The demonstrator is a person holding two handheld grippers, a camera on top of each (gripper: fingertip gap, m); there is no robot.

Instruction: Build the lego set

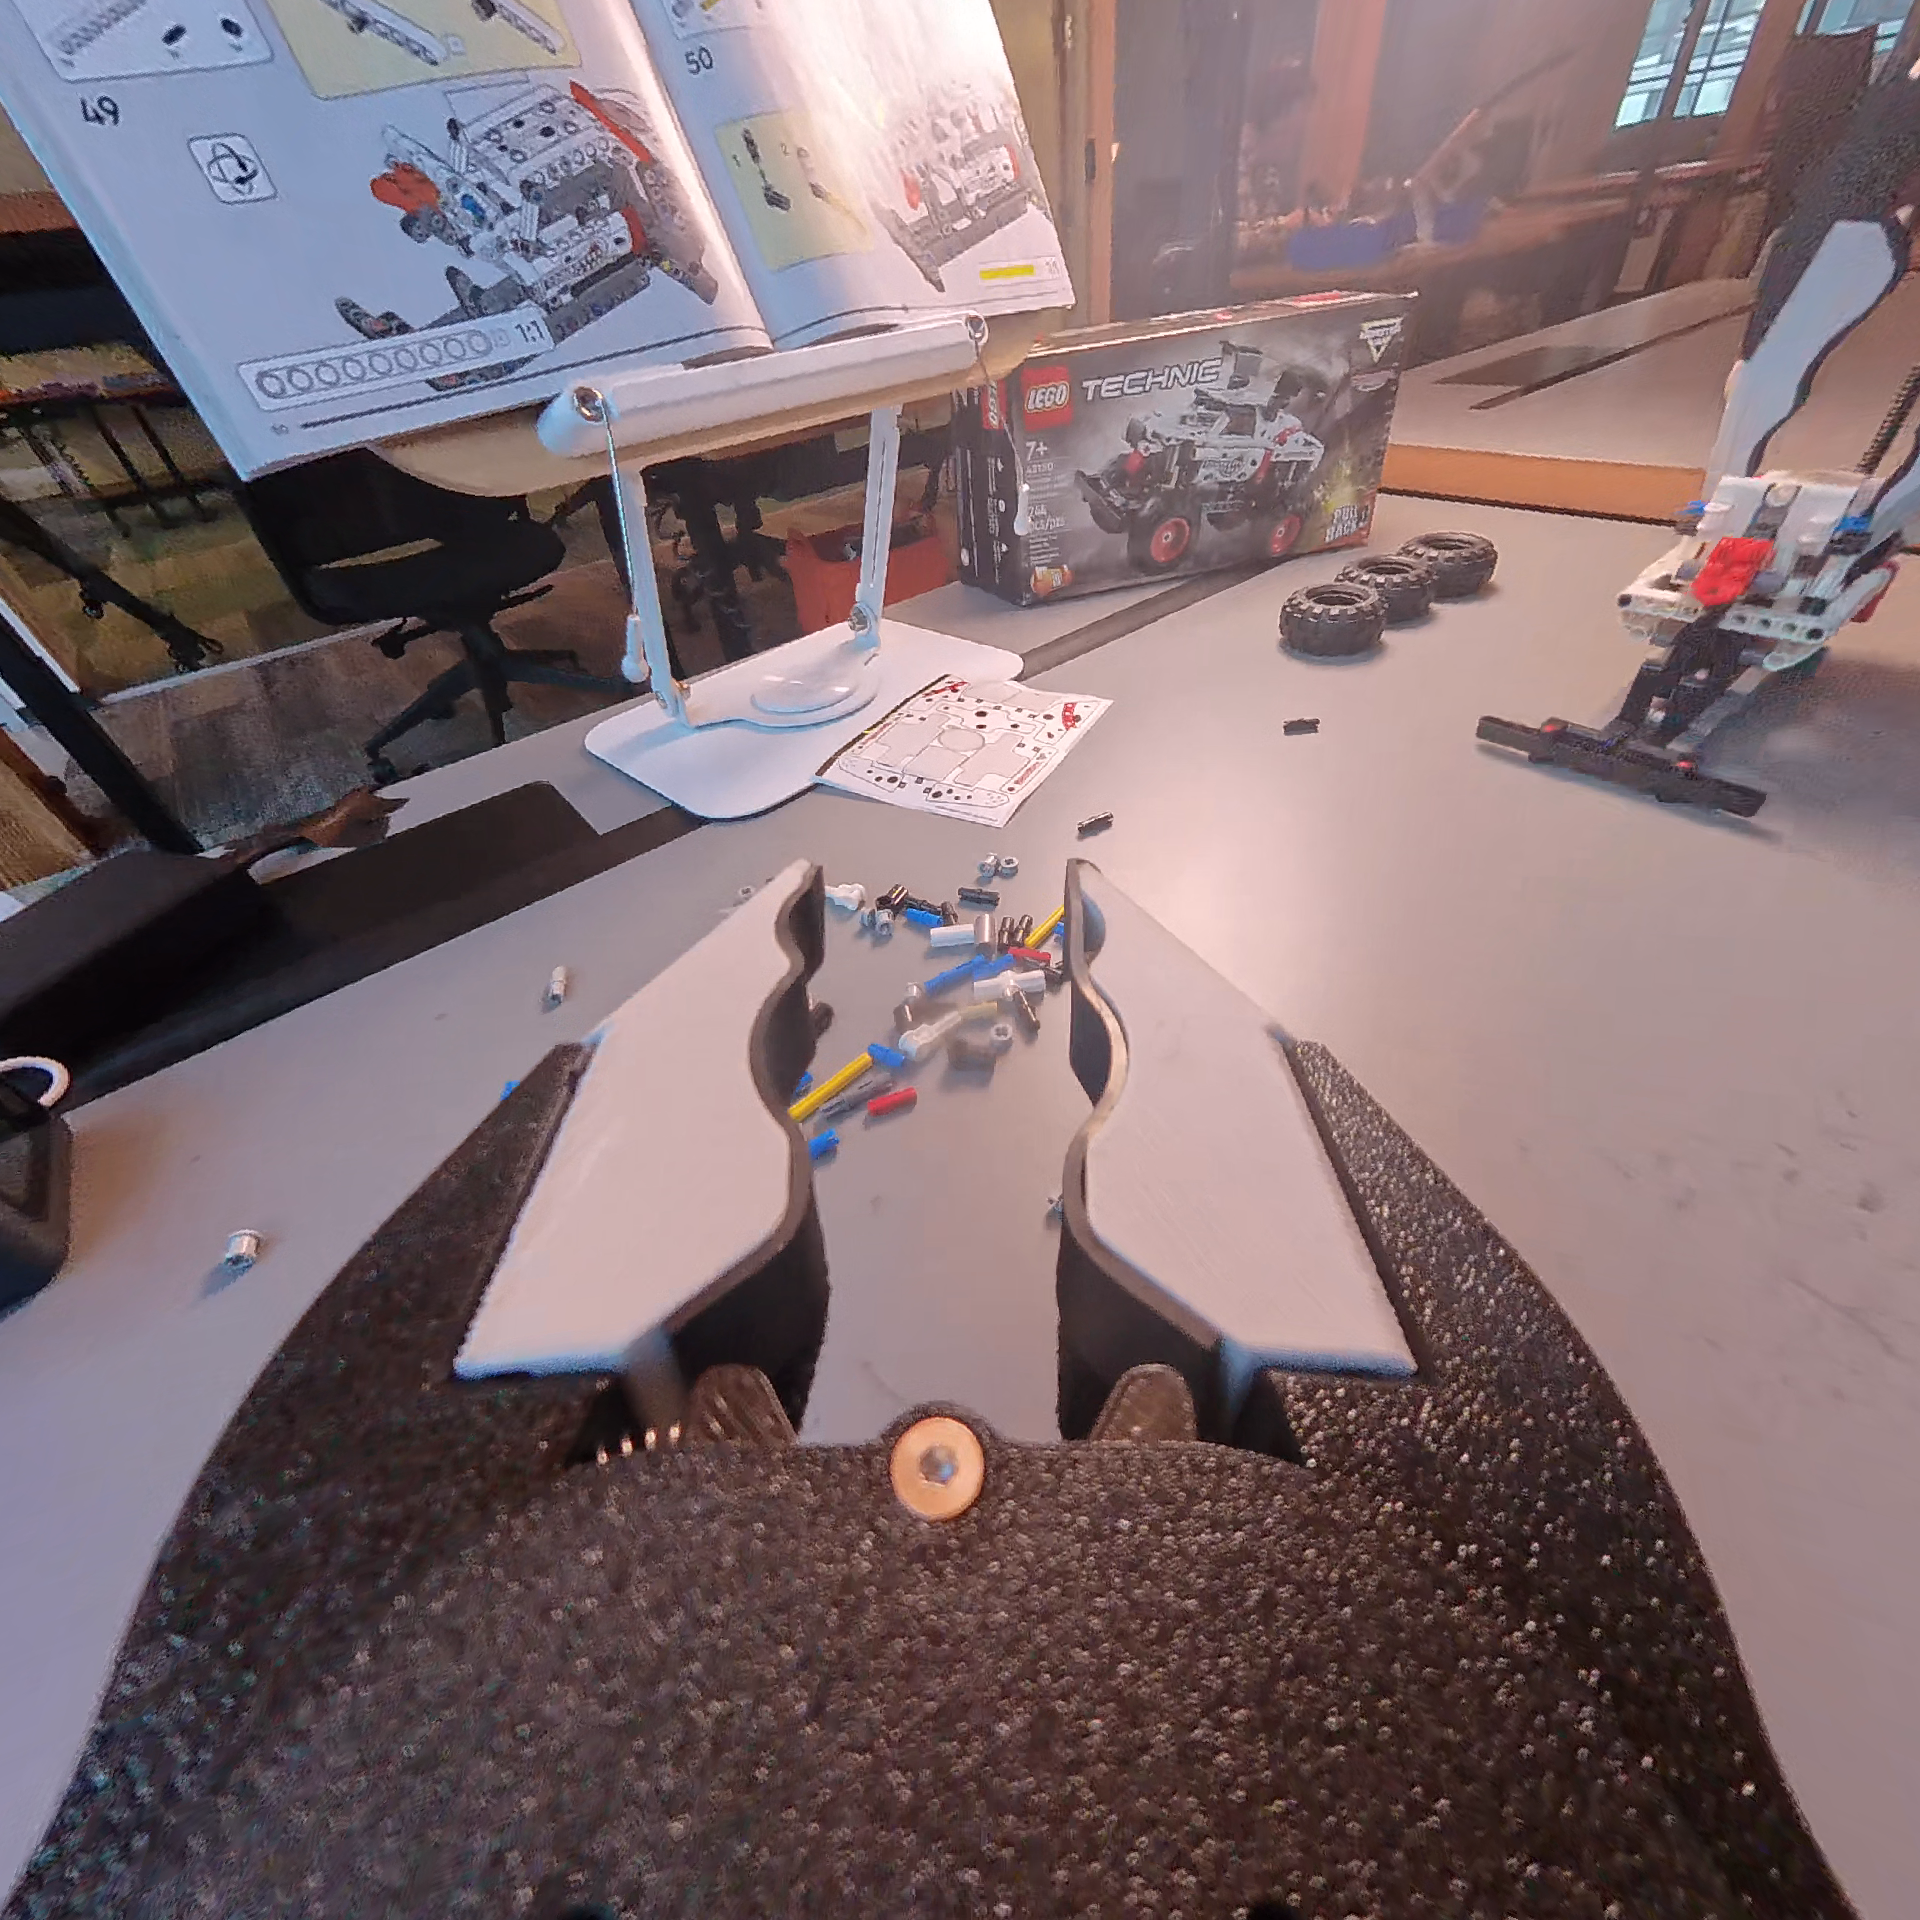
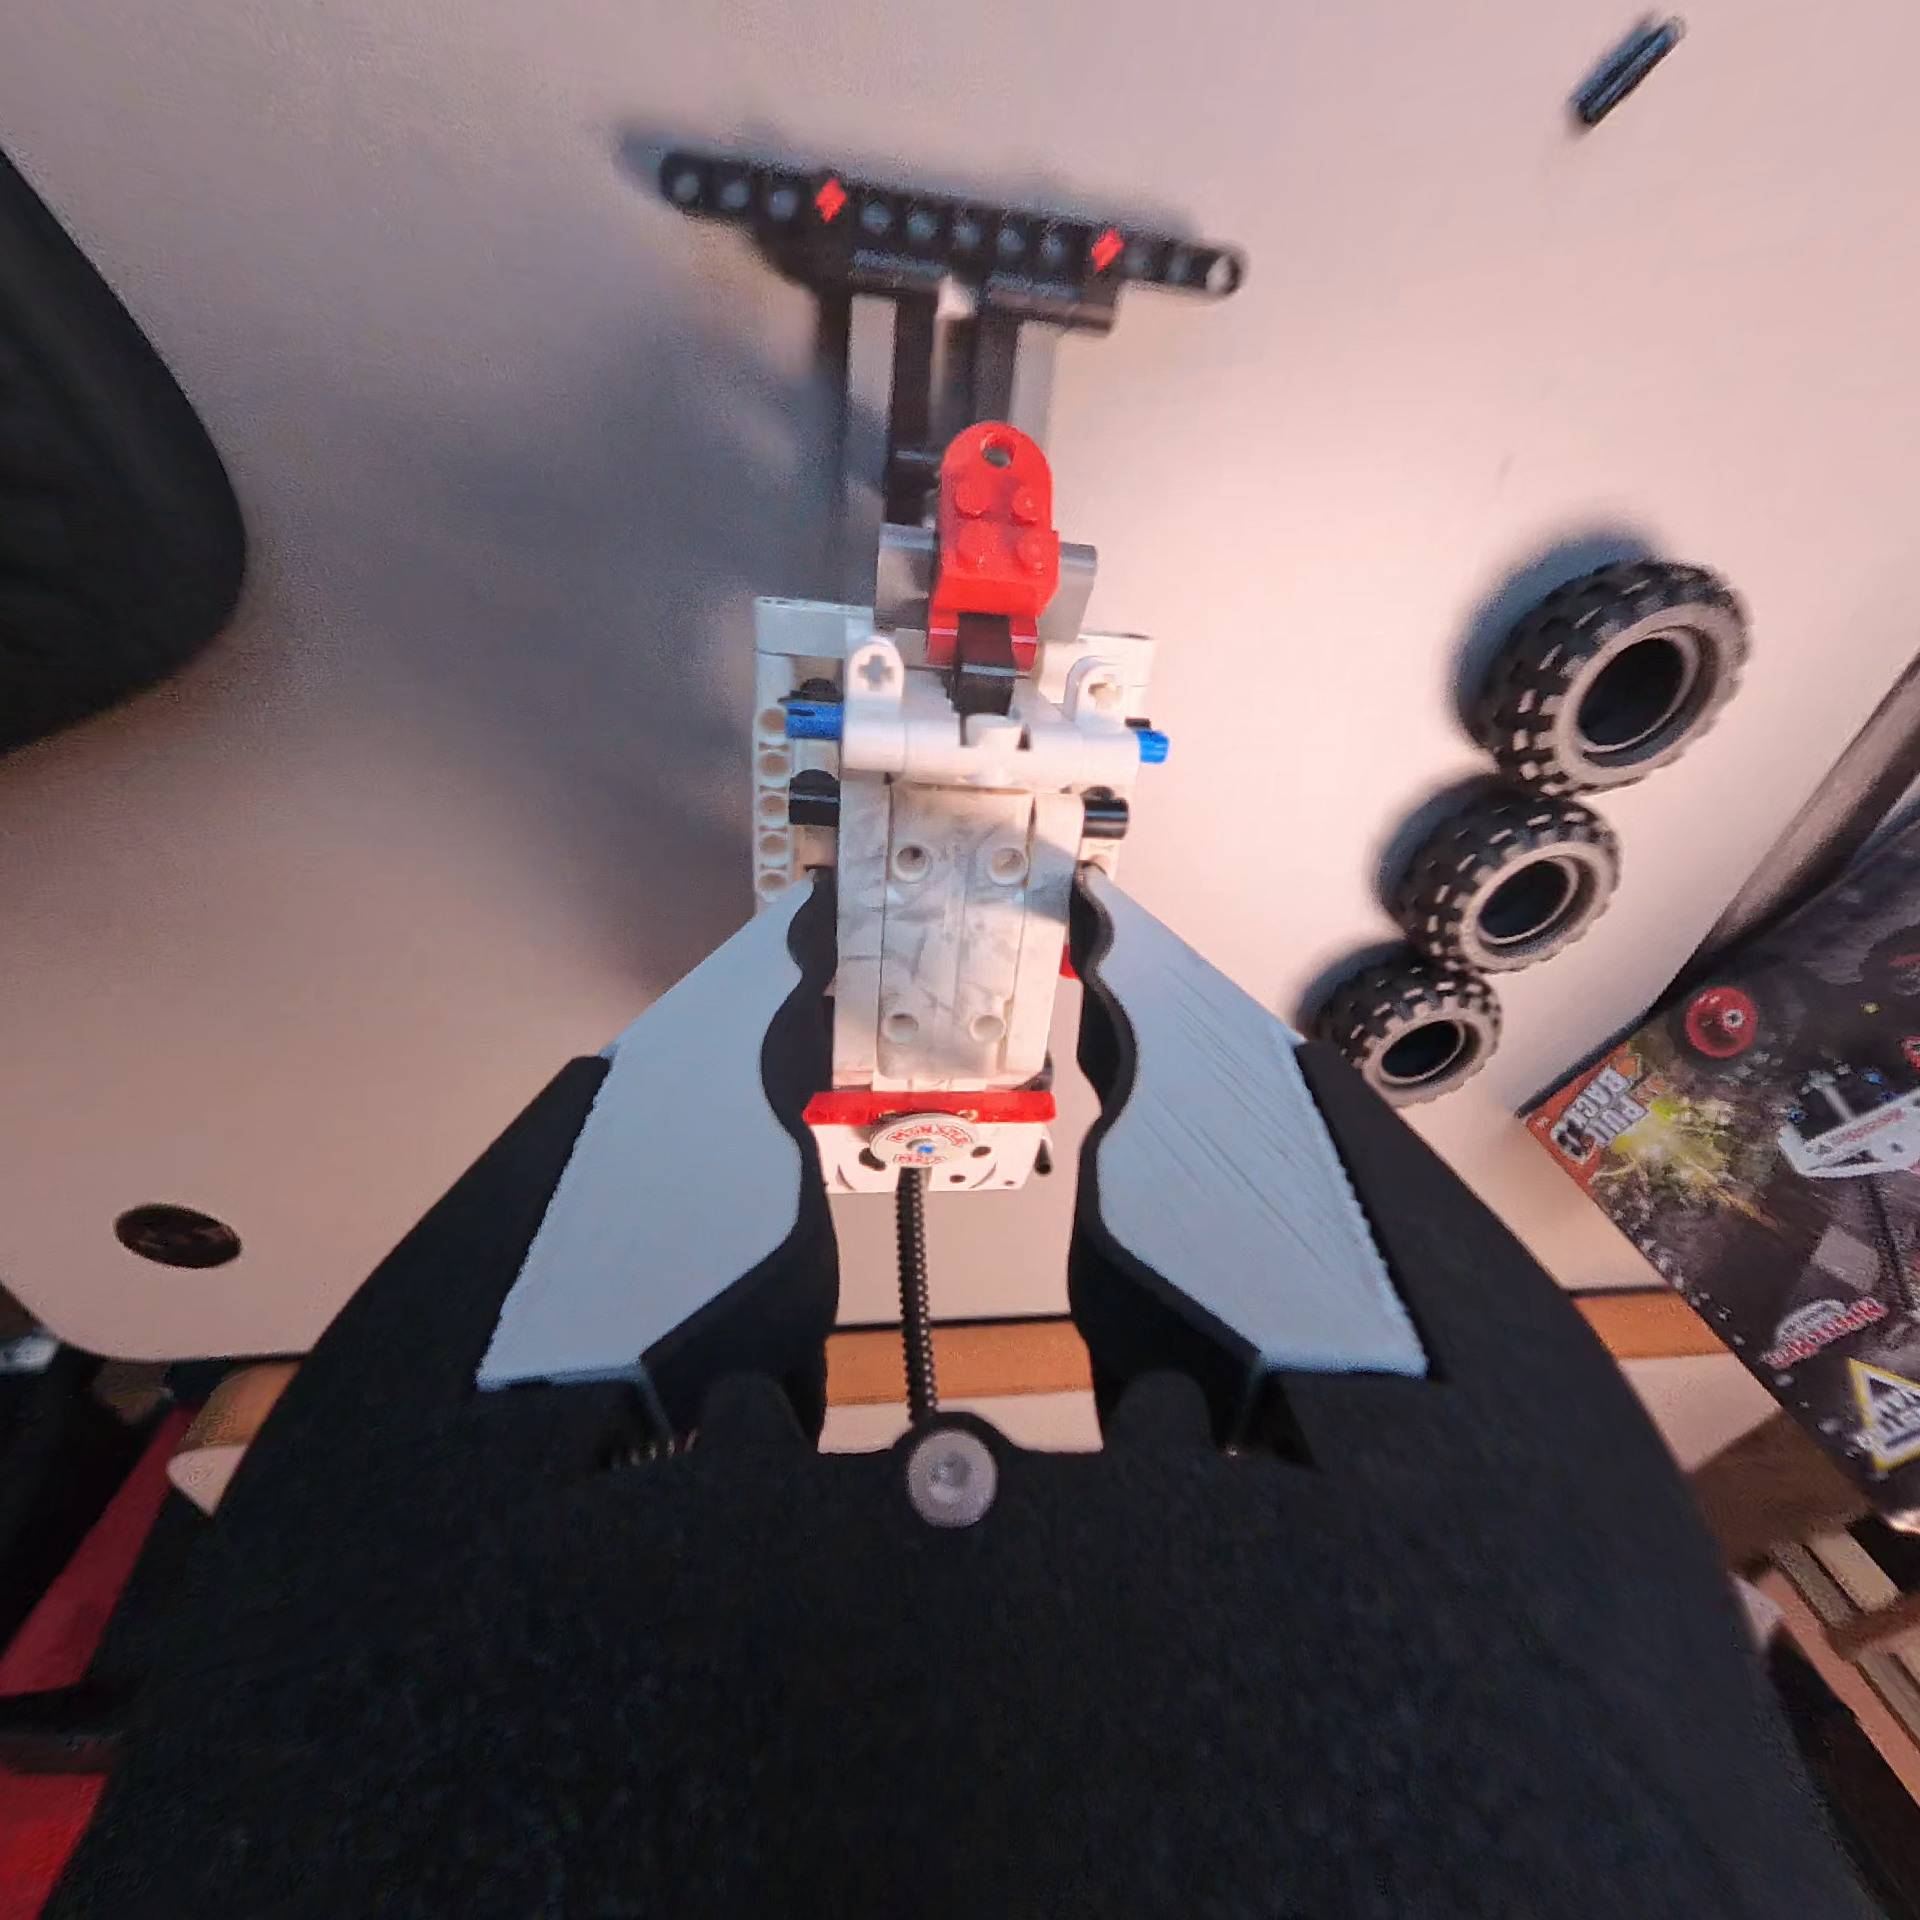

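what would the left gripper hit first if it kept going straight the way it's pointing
Most likely the scatter of small loose lego pieces on the grey table, right between the open left gripper fingers; depth is hard to judge.

Your left gripper (image 1: 945, 883) shows pale grey fingers on a speckled black body. Beneath it, small loose plastic pins (image 1: 956, 987) lie blue, yellow, red, white and black on the grey tabletop (image 1: 1455, 1039). Your right gripper (image 2: 951, 894) frames a white marbled brick chassis (image 2: 951, 935) with red blocks, beside three black knobbly rubber tyres (image 2: 1507, 883).
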